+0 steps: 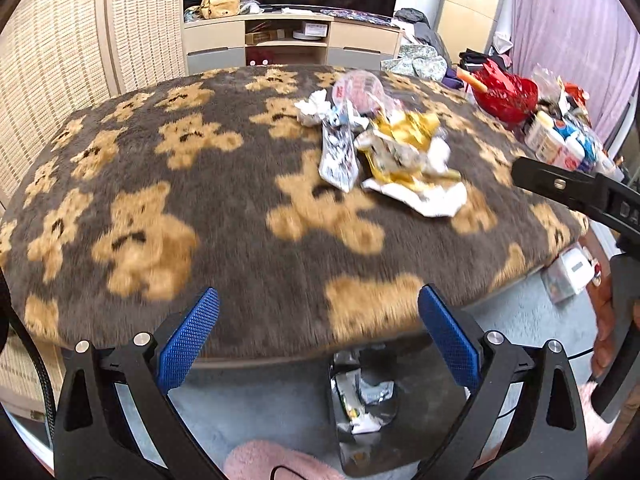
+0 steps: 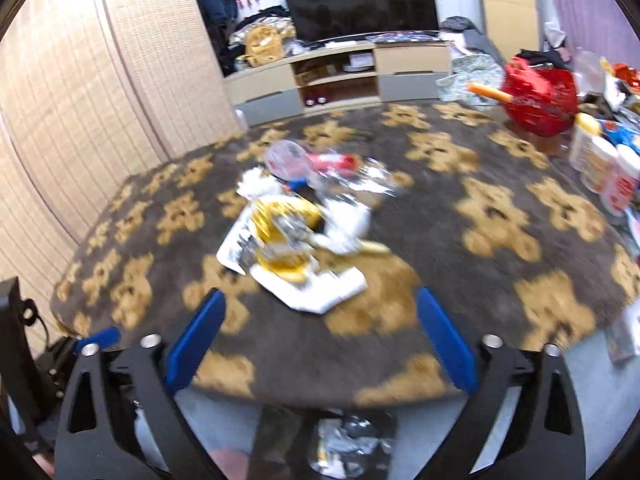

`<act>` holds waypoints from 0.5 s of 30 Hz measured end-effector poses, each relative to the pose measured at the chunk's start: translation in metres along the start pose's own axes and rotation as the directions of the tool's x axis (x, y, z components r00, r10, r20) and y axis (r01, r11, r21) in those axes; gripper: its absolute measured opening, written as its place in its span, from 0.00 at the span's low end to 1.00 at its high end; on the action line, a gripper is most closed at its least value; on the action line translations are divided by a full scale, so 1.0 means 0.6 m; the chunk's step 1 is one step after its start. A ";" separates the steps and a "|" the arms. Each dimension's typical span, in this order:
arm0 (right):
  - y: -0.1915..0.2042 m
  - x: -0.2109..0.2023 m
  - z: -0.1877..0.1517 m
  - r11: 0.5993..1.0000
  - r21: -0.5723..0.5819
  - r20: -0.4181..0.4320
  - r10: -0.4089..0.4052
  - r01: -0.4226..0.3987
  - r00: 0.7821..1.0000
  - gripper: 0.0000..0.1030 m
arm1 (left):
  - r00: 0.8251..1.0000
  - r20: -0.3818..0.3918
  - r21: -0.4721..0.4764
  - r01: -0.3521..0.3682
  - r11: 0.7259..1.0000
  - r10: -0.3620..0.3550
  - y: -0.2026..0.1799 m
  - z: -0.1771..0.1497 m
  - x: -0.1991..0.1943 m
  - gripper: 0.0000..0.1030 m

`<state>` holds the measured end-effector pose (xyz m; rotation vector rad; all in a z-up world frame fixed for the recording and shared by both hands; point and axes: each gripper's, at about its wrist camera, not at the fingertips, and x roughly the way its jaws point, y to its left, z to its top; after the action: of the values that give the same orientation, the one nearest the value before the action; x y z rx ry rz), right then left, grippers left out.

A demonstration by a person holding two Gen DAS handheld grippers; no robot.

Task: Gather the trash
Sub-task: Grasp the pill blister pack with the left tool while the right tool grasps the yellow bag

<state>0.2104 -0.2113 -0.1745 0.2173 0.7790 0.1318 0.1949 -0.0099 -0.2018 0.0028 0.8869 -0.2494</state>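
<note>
Below, at the bottom edge of each wrist view, both grippers stand wide apart with nothing between their blue pads: the left gripper (image 1: 319, 336) and the right gripper (image 2: 321, 336) hang over the near rim of the table (image 1: 224, 240), empty. Between the left gripper's arms, at the bottom centre of the left view, a dark bin (image 1: 366, 408) sits on the grey floor with crumpled wrappers already inside; it shows blurred at the bottom of the right view too. Further up, right of centre on the bear-patterned cover, lies the trash (image 1: 384, 148): white tissue, a printed packet, gold foil and clear plastic, heaped together and touching. In the right view that heap (image 2: 300, 236) sits at mid-frame, left of centre. At the right edge of the left view the other gripper's black body is in a person's hand (image 1: 606, 320). A red basket (image 1: 506, 94) stands at the upper right, near bottles.
</note>
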 end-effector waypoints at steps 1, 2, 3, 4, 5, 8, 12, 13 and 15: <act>0.006 0.011 0.011 1.000 -0.003 -0.003 0.019 -0.019 1.000 0.82 | 1.000 0.004 -0.002 0.003 1.000 -0.003 0.003 0.009 0.003 0.91; 0.011 0.020 0.017 1.000 -0.006 -0.005 0.029 -0.029 1.000 0.78 | 1.000 0.009 0.000 0.000 1.000 0.000 0.005 0.017 0.006 0.90; 0.019 0.035 0.029 0.999 -0.015 -0.009 0.040 -0.040 0.999 0.74 | 1.000 0.014 0.008 -0.007 1.000 0.007 0.007 0.029 0.011 0.88; 0.025 0.045 0.035 0.999 -0.022 -0.014 0.046 -0.046 0.999 0.71 | 1.000 0.014 0.015 -0.010 1.000 0.010 0.008 0.037 0.017 0.87; 0.030 0.054 0.040 0.998 -0.026 -0.020 0.049 -0.050 0.999 0.68 | 1.000 0.013 0.021 -0.011 1.000 0.011 0.009 0.044 0.023 0.86; 0.044 0.088 0.055 0.997 -0.042 -0.039 0.056 -0.057 0.998 0.61 | 1.000 0.004 0.042 -0.006 0.999 0.006 0.007 0.064 0.048 0.85; 0.053 0.134 0.065 0.996 -0.065 -0.081 0.051 -0.056 0.995 0.55 | 1.000 -0.007 0.040 0.005 0.999 -0.005 0.009 0.086 0.082 0.84; 0.053 0.144 0.067 0.996 -0.067 -0.089 0.051 -0.057 0.995 0.54 | 1.000 -0.009 0.037 0.012 0.999 -0.012 0.008 0.091 0.090 0.84; 0.050 0.157 0.068 0.996 -0.066 -0.098 0.051 -0.058 0.994 0.54 | 1.000 -0.014 0.037 0.026 0.999 -0.025 0.006 0.102 0.108 0.84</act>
<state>0.3045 -0.1694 -0.2029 0.1678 0.8636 0.2219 0.2817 -0.0269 -0.2128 0.0274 0.8963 -0.2896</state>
